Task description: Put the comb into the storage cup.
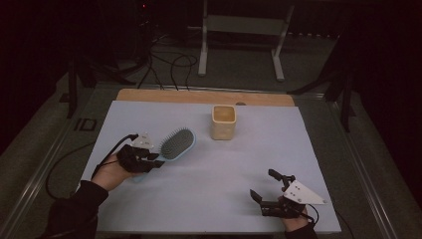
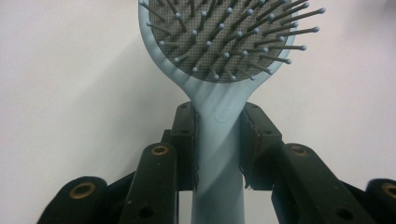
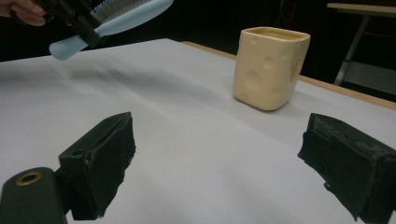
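L gripper [image 1: 158, 160] jaws pinching hairbrush [image 1: 177, 143] handle, lifted off table [image 1: 209, 169]; cup [image 1: 223, 122] (centre-top) likely the destination, not reached. R gripper [image 1: 271, 191] jaws spread, holding nothing.

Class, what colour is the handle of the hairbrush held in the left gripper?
Light blue. The hairbrush handle shows best in the left gripper view, clamped between the black jaws.

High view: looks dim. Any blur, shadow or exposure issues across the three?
High view: dim, room beyond the table nearly black. Left gripper view: evenly bright, hairbrush sharp, tool bases soft. Right gripper view: near pads blurred, cup fairly sharp, faint brush shadow on the sheet.
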`<state>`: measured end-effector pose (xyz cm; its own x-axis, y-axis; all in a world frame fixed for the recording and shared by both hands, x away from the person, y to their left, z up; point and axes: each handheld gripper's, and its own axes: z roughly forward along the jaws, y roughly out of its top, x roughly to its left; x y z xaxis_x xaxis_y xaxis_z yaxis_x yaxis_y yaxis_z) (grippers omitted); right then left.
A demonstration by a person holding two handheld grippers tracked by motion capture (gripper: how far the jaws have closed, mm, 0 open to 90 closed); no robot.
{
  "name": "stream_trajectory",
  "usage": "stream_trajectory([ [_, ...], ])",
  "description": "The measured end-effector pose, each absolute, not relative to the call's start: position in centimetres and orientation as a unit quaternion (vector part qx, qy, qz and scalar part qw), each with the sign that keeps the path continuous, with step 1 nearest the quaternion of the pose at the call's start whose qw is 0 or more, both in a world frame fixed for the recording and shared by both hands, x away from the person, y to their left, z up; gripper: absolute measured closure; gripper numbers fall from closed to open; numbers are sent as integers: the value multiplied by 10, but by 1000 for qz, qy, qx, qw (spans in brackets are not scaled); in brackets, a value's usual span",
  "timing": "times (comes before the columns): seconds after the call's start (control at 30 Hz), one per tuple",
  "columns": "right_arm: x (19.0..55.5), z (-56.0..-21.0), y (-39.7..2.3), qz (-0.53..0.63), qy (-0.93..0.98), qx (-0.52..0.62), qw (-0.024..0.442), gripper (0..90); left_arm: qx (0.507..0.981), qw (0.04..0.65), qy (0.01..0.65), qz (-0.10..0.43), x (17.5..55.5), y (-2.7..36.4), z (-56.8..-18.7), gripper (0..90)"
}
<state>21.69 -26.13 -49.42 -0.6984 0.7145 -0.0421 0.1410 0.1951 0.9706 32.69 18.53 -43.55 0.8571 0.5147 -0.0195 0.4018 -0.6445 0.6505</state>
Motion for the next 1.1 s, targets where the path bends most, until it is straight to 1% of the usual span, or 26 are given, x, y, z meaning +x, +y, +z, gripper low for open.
stream_trajectory([
  [0.33,217,-494,-262,563,729,294,254,93,882,386,253,93,332,165,-426,702],
  [0.47,217,-494,-261,564,729,293,254,93,875,397,252,115,333,159,-422,702],
  [0.5,217,-494,-261,564,729,293,254,93,873,403,253,109,334,157,-421,702],
  [0.57,217,-494,-261,564,729,293,254,93,869,409,253,118,334,154,-419,702],
  [0.6,217,-494,-261,564,729,294,254,93,867,415,254,112,335,152,-419,702],
  [0.83,217,-494,-262,564,728,295,254,93,856,434,249,125,338,142,-411,702],
  [0.9,217,-494,-261,564,728,295,254,93,847,448,251,135,341,138,-408,702],
  [0.97,217,-494,-261,564,729,293,254,93,840,459,254,134,345,135,-406,702],
  [1.1,217,-494,-262,564,728,294,254,93,834,470,252,144,348,128,-402,702],
])
